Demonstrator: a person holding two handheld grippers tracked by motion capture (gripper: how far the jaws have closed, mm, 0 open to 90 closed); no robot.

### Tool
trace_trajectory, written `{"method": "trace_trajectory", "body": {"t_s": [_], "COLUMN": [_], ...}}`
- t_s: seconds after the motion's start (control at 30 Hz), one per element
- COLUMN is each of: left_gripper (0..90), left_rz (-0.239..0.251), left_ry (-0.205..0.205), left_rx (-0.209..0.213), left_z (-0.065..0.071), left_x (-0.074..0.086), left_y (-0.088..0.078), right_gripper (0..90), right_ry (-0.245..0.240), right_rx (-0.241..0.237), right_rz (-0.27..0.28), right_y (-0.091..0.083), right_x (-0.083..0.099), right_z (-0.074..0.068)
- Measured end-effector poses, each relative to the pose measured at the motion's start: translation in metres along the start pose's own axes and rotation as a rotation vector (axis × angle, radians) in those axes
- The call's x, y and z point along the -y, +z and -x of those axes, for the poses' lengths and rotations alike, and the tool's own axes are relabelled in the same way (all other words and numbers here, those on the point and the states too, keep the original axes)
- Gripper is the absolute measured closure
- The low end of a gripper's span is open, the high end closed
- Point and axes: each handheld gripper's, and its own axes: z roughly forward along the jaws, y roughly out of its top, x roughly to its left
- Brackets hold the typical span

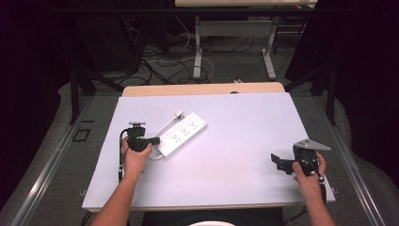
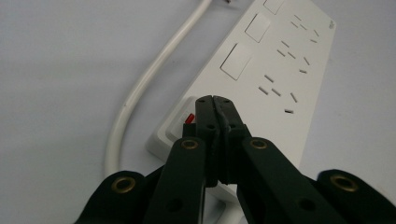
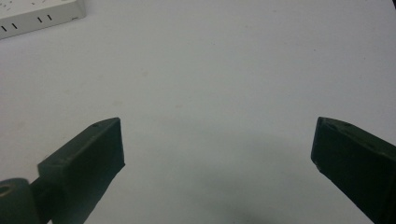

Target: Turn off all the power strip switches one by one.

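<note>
The white power strip (image 1: 182, 133) lies on the left half of the table (image 1: 235, 165), set at a slant, its near end toward the left edge and its far end pointing toward the middle of the back edge. Its white cord (image 2: 140, 88) curves off that near end and runs alongside the strip toward the back. At the near end sits a rocker switch with a red mark (image 2: 188, 119).

Your left hand-held gripper (image 2: 213, 100) has its jaws pressed together with nothing between them, and the joined tips rest right at that switch, touching it or just above it; I cannot tell which. Judging by this, you are in the middle of pressing the switch. Whether it has already flipped the pictures do not settle, so check the rocker's tilt before you pull away.

Your right hand-held gripper (image 1: 277, 162) waits near the right front corner of the table, well apart from the strip, jaws spread wide and empty over bare table. No plug is in any socket that shows.
</note>
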Motion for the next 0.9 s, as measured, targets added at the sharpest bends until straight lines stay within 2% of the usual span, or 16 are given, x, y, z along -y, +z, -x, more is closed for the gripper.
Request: {"method": "trace_trajectory", "body": {"t_s": [0.03, 0.07, 0.43, 0.57, 0.67, 0.73, 0.8, 0.83, 0.9], "left_gripper": [90.0, 90.0, 90.0, 90.0, 90.0, 90.0, 90.0, 90.0, 90.0], "left_rz": [0.000, 0.009, -0.001, 0.022, 0.018, 0.043, 0.034, 0.039, 0.041], "left_ry": [0.000, 0.026, 0.041, 0.012, 0.003, -0.017, -0.022, -0.040, -0.048], "left_rx": [0.000, -0.041, -0.047, -0.031, -0.014, -0.014, -0.006, 0.019, 0.015], "left_z": [0.000, 0.003, 0.005, 0.002, 0.000, -0.001, -0.002, -0.006, -0.008], "left_x": [0.000, 0.000, 0.001, 0.001, 0.002, 0.002, 0.001, 0.002, 0.001], "left_y": [0.000, 0.000, 0.001, 0.001, 0.000, 0.000, -0.001, -0.001, -0.002], "right_gripper": [2.0, 2.0, 2.0, 2.0, 2.0, 2.0, 2.0, 2.0, 2.0], "right_ry": [0.000, -0.003, -0.004, 0.000, 0.000, 0.004, -0.004, -0.001, -0.002], "right_rx": [0.000, 0.001, 0.000, -0.007, -0.006, -0.006, -0.005, -0.005, -0.003], "right_rz": [0.004, 0.000, -0.003, 0.000, -0.002, -0.005, -0.003, -0.004, -0.005], "right_y": [0.000, 0.000, 0.000, -0.001, 0.000, 0.000, 0.000, 0.000, 0.000], "right_x": [0.000, 0.000, 0.000, 0.000, 0.000, 0.000, 0.000, 0.000, 0.000], "right_z": [0.000, 0.000, 0.000, 0.000, 0.001, 0.001, 0.002, 0.002, 0.002]}}
